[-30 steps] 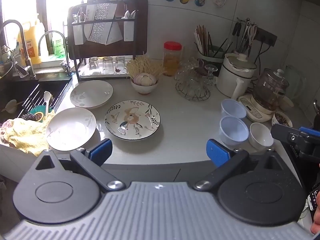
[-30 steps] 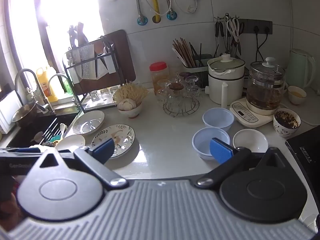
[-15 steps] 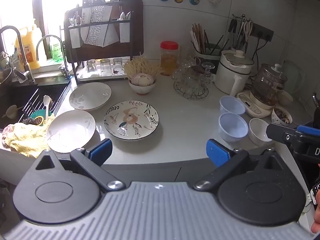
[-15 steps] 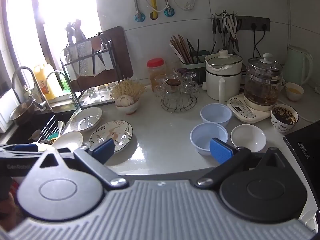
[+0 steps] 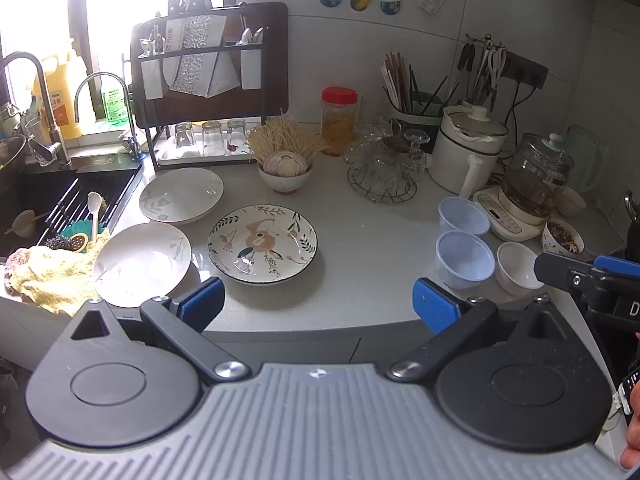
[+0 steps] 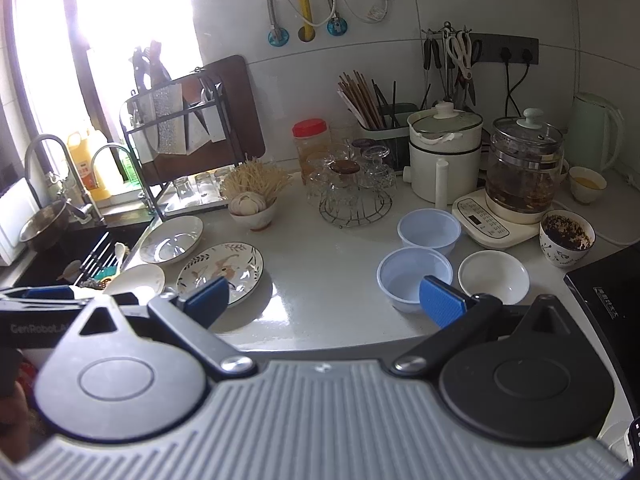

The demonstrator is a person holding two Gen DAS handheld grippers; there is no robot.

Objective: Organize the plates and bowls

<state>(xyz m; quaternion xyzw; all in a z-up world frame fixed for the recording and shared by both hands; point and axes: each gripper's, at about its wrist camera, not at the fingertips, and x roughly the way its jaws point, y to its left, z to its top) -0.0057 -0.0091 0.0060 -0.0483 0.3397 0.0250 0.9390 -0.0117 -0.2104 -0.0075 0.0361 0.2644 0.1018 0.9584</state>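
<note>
Three plates lie on the white counter at the left: a flower-patterned plate (image 5: 262,243) (image 6: 221,271), a white plate (image 5: 142,262) (image 6: 134,282) nearest the sink, and a white leaf-print plate (image 5: 181,195) (image 6: 171,238) behind. To the right stand two pale blue plastic bowls (image 5: 464,259) (image 6: 414,274), (image 5: 463,216) (image 6: 429,230) and a small white bowl (image 5: 518,266) (image 6: 493,276). My left gripper (image 5: 318,304) is open and empty, held back off the counter's front edge. My right gripper (image 6: 324,302) is open and empty too, near the front blue bowl.
A sink (image 5: 60,200) with a yellow cloth (image 5: 56,272) is at the left. A garlic bowl (image 5: 285,174), glass rack (image 5: 382,172), red-lidded jar (image 5: 339,120), white cooker (image 5: 468,152), glass kettle (image 5: 534,180) and a filled patterned cup (image 6: 566,238) line the back. A dark stovetop (image 6: 608,300) lies at the right.
Both views have risen and tilted slightly, so the counter sits a little lower in frame. Plates and bowls have not moved. Both grippers stay open.
</note>
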